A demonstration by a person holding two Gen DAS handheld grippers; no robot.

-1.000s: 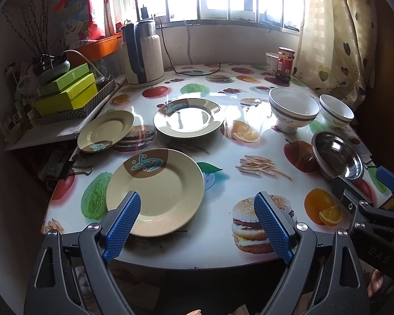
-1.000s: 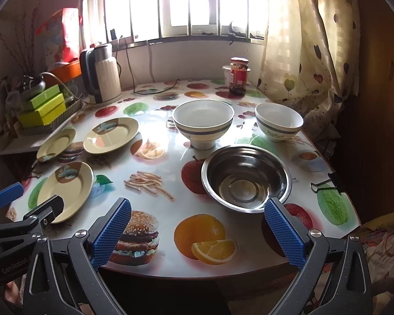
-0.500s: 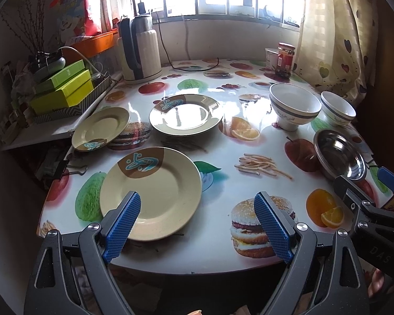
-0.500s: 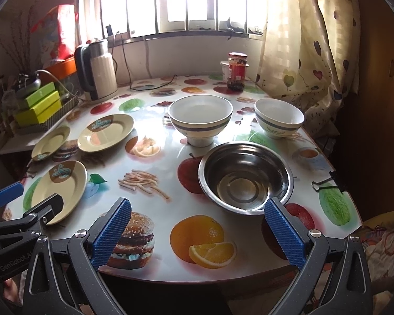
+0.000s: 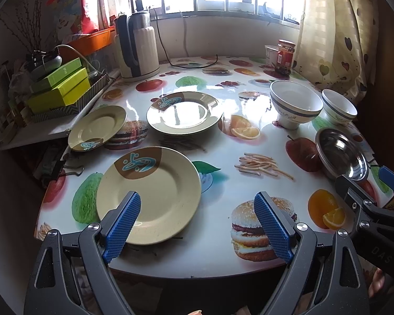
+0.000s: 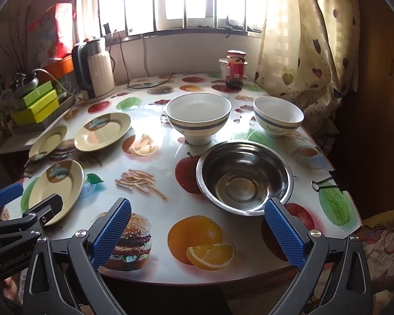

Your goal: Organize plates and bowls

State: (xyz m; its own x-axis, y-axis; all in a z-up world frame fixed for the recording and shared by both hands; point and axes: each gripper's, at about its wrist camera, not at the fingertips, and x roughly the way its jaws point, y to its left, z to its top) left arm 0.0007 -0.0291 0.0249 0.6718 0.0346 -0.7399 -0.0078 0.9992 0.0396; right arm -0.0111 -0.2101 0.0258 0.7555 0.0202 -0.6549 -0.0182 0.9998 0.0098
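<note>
Left wrist camera sits low at the near edge of the tabletop (image 5: 223, 257), peering forward between its own open tongs (image 5: 197, 225) toward the window, close over the nearest plate (image 5: 155, 191). Right wrist camera takes the same low near-edge post further right, facing the window too, with the steel bowl (image 6: 244, 176) close ahead between its tongs (image 6: 194, 233). Both views share nearly the whole tabletop, the kettle (image 5: 139, 47) included, and each catches the other's tongs at its edge.
</note>
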